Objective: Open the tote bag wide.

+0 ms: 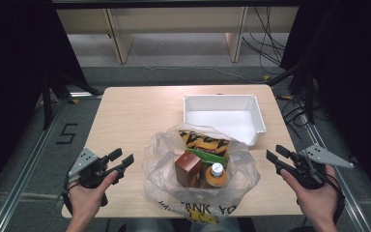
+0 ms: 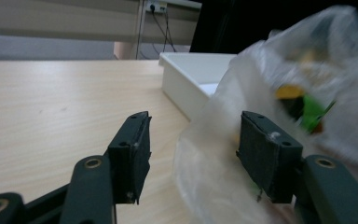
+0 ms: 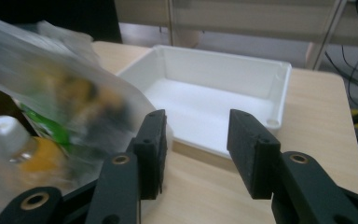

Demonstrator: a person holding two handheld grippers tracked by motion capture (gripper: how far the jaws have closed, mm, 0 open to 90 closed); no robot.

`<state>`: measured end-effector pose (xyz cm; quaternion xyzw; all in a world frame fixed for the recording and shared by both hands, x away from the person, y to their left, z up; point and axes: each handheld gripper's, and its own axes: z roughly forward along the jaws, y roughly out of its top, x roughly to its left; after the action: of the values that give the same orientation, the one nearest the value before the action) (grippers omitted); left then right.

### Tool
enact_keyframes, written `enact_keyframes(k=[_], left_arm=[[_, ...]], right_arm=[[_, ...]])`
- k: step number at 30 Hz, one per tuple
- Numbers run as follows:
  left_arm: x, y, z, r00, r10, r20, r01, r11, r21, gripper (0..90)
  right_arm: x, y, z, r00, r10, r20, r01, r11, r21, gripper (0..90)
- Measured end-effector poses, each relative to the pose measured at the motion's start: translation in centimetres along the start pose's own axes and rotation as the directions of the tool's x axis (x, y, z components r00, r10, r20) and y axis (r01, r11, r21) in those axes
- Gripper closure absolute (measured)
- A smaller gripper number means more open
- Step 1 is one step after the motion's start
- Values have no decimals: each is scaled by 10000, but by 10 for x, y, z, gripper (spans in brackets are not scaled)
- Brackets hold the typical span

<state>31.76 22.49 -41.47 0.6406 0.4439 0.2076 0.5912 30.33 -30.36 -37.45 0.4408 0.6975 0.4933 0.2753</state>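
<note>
A clear plastic bag (image 1: 157, 162) lies open at the table's near middle. Inside it are a yellow-and-black box (image 1: 204, 140), a brown box (image 1: 188, 168), a green packet (image 1: 212, 155) and an orange bottle with a white cap (image 1: 216, 174). My left gripper (image 1: 122, 155) hovers just left of the bag, jaws open. In the left gripper view (image 2: 193, 126) the bag's edge (image 2: 214, 154) reaches into the gap without being pinched. My right gripper (image 1: 275, 152) is open to the right of the bag. In the right gripper view (image 3: 196, 121) its jaws are empty and the bag (image 3: 51, 70) is at the left.
An empty white tray (image 1: 222, 98) stands behind the bag at the table's far right; it also appears in the gripper views (image 2: 182, 79) (image 3: 223, 58). Bare wooden tabletop (image 1: 135, 111) stretches left of it. Cables and shelf legs lie on the floor beyond the table.
</note>
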Motion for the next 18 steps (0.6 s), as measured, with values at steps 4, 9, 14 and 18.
enact_keyframes(k=[4, 9, 14, 18], left_arm=[[-11, 16, 3, 9993, 258, 272, -251, 9994, -231, 441], [-31, 34, 12, 9954, 503, 816, -480, 9984, -291, 441], [-50, 48, 18, 9876, 856, 1313, -840, 9963, -175, 440], [-59, 52, 24, 9818, 1035, 1592, -1061, 9943, 74, 433]], right_arm=[[11, 11, -7, 9996, -13, -289, 9, 9999, -131, 579], [18, 22, -13, 9986, -269, -465, 250, 9988, -416, 573], [28, 37, -21, 9947, -308, -983, 234, 9968, -759, 568], [40, 46, -27, 9885, -391, -1461, 243, 9945, -1023, 547]])
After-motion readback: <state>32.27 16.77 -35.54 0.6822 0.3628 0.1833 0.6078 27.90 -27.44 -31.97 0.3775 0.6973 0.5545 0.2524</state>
